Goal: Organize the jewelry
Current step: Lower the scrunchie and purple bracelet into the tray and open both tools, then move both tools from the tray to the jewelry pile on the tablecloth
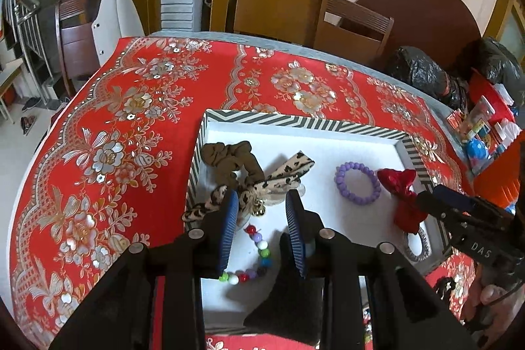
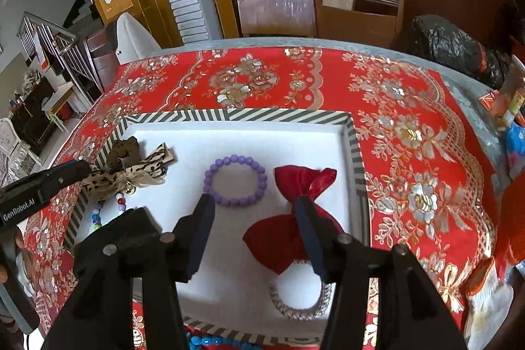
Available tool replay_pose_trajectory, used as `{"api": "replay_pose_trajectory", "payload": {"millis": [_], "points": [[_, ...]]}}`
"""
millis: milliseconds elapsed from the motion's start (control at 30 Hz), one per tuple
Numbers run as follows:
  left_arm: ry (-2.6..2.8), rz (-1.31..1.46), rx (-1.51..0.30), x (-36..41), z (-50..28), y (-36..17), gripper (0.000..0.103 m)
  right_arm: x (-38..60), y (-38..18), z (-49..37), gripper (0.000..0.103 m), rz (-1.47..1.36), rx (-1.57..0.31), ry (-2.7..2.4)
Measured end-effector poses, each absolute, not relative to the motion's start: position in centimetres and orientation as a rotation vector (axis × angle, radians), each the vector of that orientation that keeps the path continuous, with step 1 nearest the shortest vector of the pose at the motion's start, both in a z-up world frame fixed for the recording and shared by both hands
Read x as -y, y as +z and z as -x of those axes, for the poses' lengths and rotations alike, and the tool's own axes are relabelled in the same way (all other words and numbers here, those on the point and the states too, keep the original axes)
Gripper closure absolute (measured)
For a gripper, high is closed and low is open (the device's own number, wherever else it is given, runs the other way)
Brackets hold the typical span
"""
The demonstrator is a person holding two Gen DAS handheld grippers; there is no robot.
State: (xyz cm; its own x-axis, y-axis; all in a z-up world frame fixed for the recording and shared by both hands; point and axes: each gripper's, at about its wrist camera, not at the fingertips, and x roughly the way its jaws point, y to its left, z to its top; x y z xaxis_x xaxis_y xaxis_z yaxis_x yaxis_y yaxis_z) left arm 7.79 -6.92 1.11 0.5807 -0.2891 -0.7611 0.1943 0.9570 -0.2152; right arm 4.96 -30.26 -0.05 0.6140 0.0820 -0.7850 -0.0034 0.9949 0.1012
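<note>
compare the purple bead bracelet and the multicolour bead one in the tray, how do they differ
The purple bracelet has beads of one colour; the multicolour bracelet mixes red, green, white and blue. The purple one lies fully in view; the left gripper partly hides the other. Both rest in the striped tray.

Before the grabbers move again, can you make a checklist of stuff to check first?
1. Left gripper open: ok, nothing held.
2. Right gripper open: ok, fingers spread over the red bow.
3. Purple bracelet inside the striped tray: ok.
4. Leopard bow fully inside the tray: not ok, one tail drapes over the left rim.
5. Colorful bead bracelet free to grab: cannot tell, partly hidden by the left fingers.
</note>
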Motion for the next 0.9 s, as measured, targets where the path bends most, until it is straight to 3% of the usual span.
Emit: {"api": "replay_pose_trajectory", "payload": {"millis": [900], "points": [[-0.319, 0.079, -0.889, 6.8, -3.2, 2.5, 0.072, 30.5, 2.9, 0.9, 0.042, -0.088, -0.884, 0.072]]}}
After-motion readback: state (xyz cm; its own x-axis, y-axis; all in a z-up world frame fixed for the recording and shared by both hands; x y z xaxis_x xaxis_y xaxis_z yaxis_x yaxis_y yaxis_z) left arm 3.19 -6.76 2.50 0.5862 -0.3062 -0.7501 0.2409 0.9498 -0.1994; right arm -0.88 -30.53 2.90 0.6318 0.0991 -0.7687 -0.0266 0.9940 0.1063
